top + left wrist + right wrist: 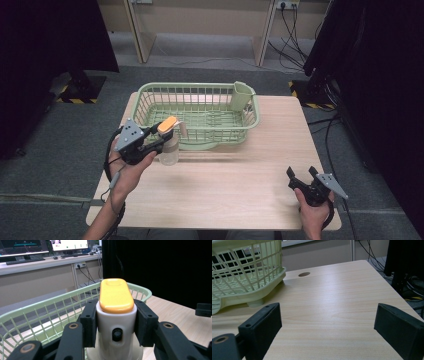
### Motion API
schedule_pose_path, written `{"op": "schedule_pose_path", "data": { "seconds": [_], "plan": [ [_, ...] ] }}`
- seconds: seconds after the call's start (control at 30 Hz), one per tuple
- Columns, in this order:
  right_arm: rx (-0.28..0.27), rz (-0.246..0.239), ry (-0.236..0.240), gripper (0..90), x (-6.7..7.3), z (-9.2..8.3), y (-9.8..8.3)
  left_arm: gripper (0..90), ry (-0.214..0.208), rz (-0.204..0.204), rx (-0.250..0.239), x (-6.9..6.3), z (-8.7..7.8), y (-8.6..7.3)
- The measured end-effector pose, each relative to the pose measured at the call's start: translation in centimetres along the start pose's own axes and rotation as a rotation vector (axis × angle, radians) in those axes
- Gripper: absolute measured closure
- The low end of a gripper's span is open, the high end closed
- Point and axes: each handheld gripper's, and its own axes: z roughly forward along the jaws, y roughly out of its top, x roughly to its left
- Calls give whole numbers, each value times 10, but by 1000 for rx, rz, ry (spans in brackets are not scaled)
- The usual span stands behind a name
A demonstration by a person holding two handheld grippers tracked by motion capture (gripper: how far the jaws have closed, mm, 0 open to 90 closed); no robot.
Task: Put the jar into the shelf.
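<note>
The left claw grips a white bottle with an orange cap; the right claw gapes wide above the worktop.

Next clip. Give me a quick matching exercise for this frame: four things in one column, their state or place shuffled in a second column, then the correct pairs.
Things:
1. left hand-held gripper
2. right hand-held gripper
3. green basket
4. bottle cap

States or places:
A. orange, on top of the white bottle
B. open, nothing between its jaws
C. shut on the bottle just under its cap
D. standing at the far side of the table

Pairs: 1-C, 2-B, 3-D, 4-A
</note>
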Motion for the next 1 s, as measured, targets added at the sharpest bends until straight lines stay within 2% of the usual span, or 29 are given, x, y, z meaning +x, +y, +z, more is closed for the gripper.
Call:
{"op": "schedule_pose_path", "data": {
  "seconds": [0.57, 1.0],
  "plan": [
    [0, 3, 1, 76, 0, 0, 0, 576, 8, 13, -31, 3, 2, 22],
    [1, 2, 0, 77, 0, 0, 0, 577, 26, 19, -55, 10, 6, 45]
  ]
}}
